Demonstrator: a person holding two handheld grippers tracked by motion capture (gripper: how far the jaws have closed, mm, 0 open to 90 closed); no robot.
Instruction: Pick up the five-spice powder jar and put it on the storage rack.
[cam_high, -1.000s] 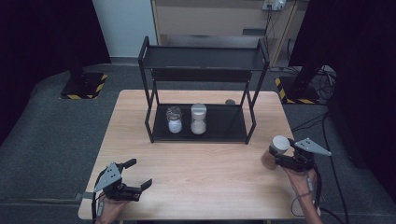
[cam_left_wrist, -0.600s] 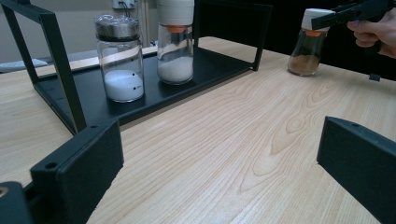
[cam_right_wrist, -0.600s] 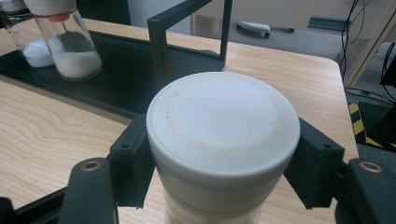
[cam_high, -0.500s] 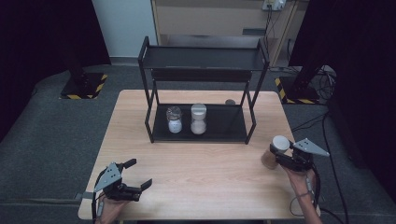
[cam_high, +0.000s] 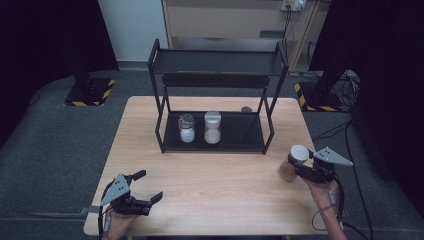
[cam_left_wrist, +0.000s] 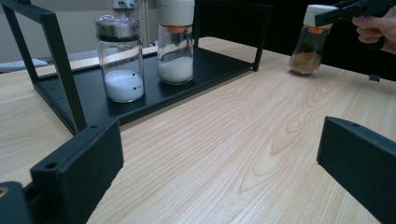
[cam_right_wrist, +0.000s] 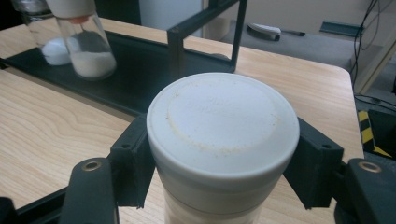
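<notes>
While your right gripper (cam_high: 299, 167) is clamped on the white cap of the brown spice jar (cam_high: 290, 169), keep the squeeze even and the jar upright; it stands at the right edge of the desk (cam_high: 215, 200), well apart from the rack (cam_high: 218, 75). In the right gripper view both pads (cam_right_wrist: 133, 161) press the sides of the cap (cam_right_wrist: 223, 122), and the jaws have just been closing onto it, so the hold looks settled. My reading is that the jar belongs on the rack's lower shelf (cam_high: 240, 135) beside the other two, so lift it straight before you carry it, since a grip this high lets the glass body swing below. Bring it in from the front, low enough to pass under the top shelf (cam_high: 220, 62) and inside the front right post (cam_high: 268, 131).

Your left gripper (cam_high: 146, 189) rests near the front left corner of the desk with its jaws spread and nothing between them; it stands clear of the route.

On the lower shelf a glass jar with a metal lid (cam_high: 186, 128) and a taller jar with a white cap (cam_high: 212, 127) stand close together at the left, each part full of white powder. The bare right half of that shelf is the easier landing; keep off the taller jar as you set down
</notes>
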